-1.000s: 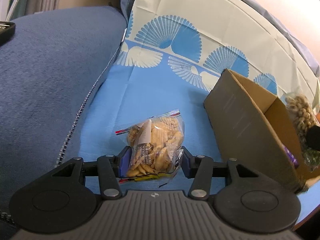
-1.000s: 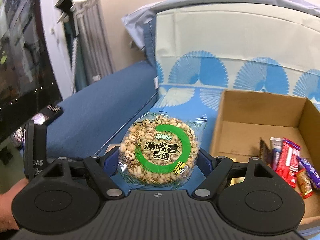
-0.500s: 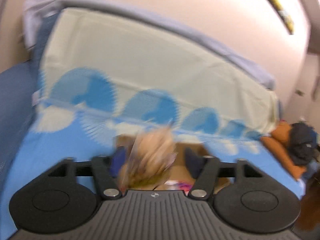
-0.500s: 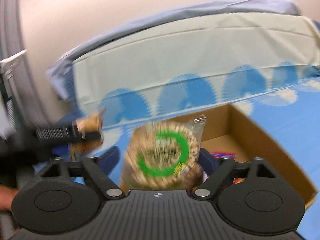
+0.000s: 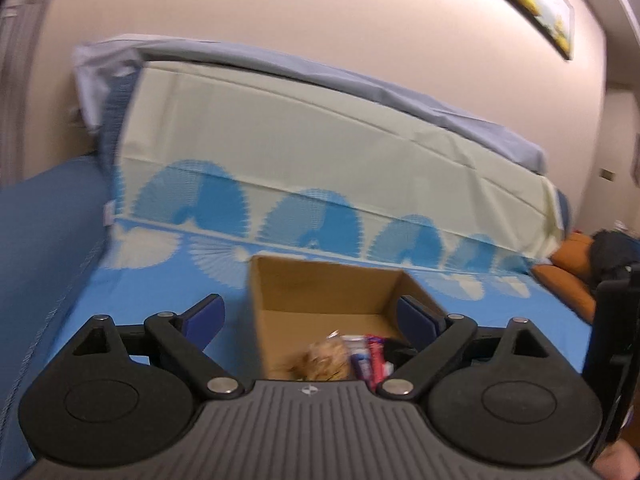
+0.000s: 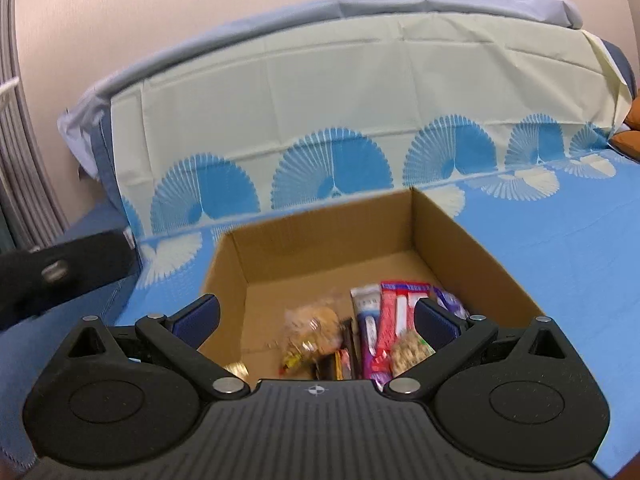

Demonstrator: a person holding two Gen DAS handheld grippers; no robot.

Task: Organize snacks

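Observation:
An open cardboard box stands on a blue patterned cloth; it also shows in the left wrist view. My left gripper is open and empty above the box's near left part. A clear bag of yellow crackers lies blurred in the box below it, and shows in the right wrist view. My right gripper is open and empty above the box. The bag of puffed grain rings lies in the box by its right finger. Red and purple snack packs lie beside it.
The cloth covers a sofa seat and backrest. A blue armrest is at the left. An orange cushion and a dark bag lie at the far right. The left gripper's body shows at the left of the right wrist view.
Both grippers lifted their bags from the cloth, swung over the box and opened. The cracker bag and the grain ring bag now lie inside the box.

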